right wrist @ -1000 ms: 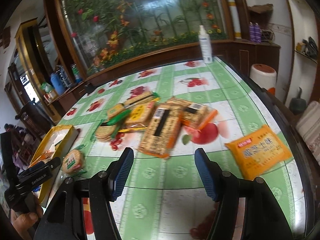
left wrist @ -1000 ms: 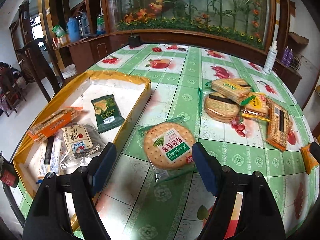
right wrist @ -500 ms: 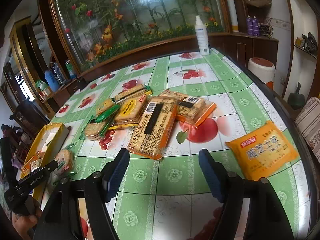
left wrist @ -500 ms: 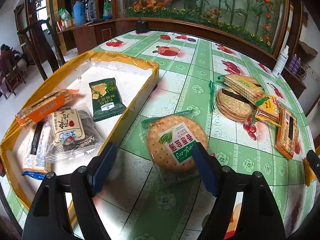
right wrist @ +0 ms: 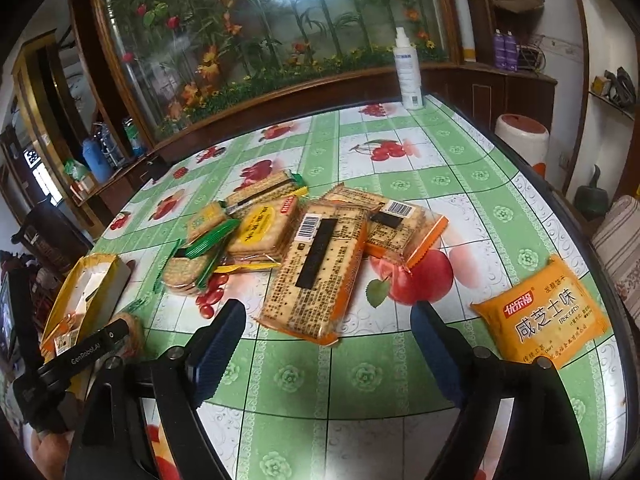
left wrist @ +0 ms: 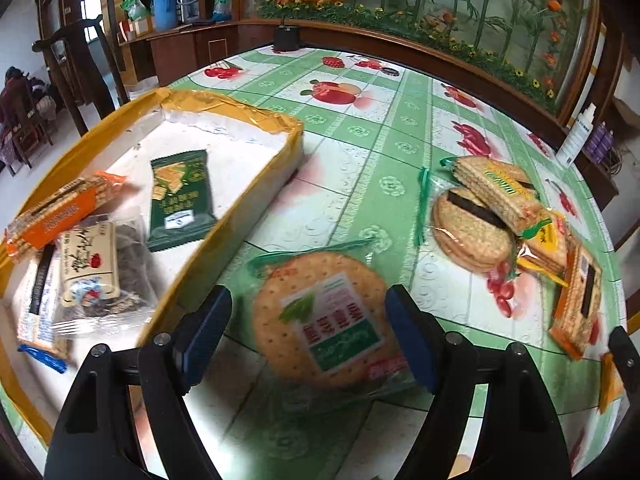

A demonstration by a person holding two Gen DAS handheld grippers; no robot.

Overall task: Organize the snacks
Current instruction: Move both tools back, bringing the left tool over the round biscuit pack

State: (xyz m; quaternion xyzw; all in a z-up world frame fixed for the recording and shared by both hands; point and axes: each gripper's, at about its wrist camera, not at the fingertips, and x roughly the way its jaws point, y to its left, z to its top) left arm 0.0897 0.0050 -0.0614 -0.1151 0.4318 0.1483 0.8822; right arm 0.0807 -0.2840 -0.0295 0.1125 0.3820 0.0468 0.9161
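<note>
Partly done: four or so packs lie in the yellow tray point(left wrist: 256, 196), left gripper point(left wrist: 308, 336) fingers wide open, empty, straddling the round cracker pack point(left wrist: 320, 316) on the worktop point(right wrist: 440, 184); right gripper point(right wrist: 328, 344) open, empty, cracker pile point(right wrist: 316, 264) left.

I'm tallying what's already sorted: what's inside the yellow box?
In the yellow box: a green packet, an orange cracker pack, a clear bag and a blue-ended pack partly under it. Anything beneath stays hidden.
</note>
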